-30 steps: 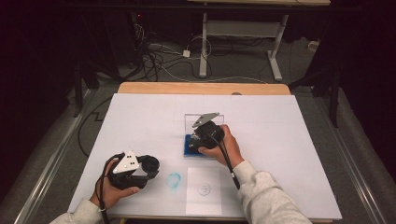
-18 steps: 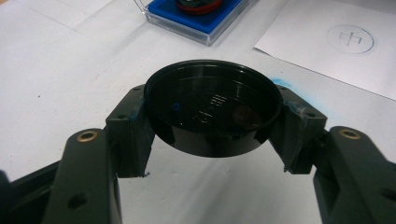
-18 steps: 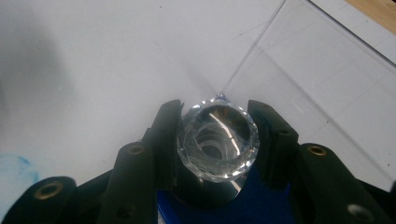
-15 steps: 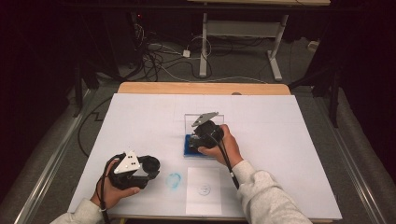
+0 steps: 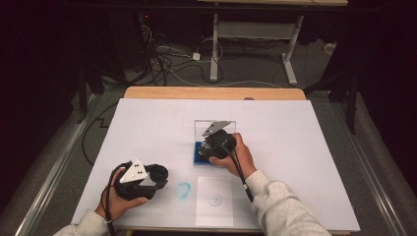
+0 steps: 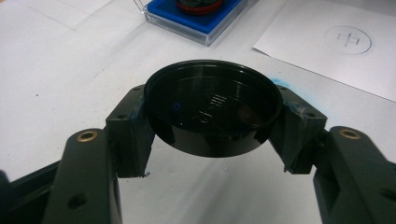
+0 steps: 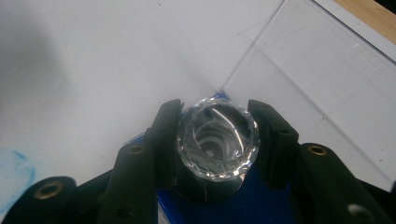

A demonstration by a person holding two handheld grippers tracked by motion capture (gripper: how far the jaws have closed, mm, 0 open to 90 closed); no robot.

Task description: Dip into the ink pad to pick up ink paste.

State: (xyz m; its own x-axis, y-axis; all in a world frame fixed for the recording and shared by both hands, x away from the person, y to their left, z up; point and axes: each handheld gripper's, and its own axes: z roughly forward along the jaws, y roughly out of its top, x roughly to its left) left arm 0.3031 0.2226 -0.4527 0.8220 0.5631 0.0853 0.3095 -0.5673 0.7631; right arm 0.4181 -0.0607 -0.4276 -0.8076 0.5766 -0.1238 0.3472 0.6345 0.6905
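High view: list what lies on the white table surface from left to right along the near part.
Left gripper shut on the black round lid → blue smudge → sheet of paper with a circled mark → right gripper at the blue-based clear case, a little farther back.

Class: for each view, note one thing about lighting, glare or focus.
High view: bright white table, dark surroundings. Left gripper view: sheen on the black lid clamped in the left gripper; its near jaws look soft. Right gripper view: glare on the glass knob held by the right gripper; a shadow at upper left.
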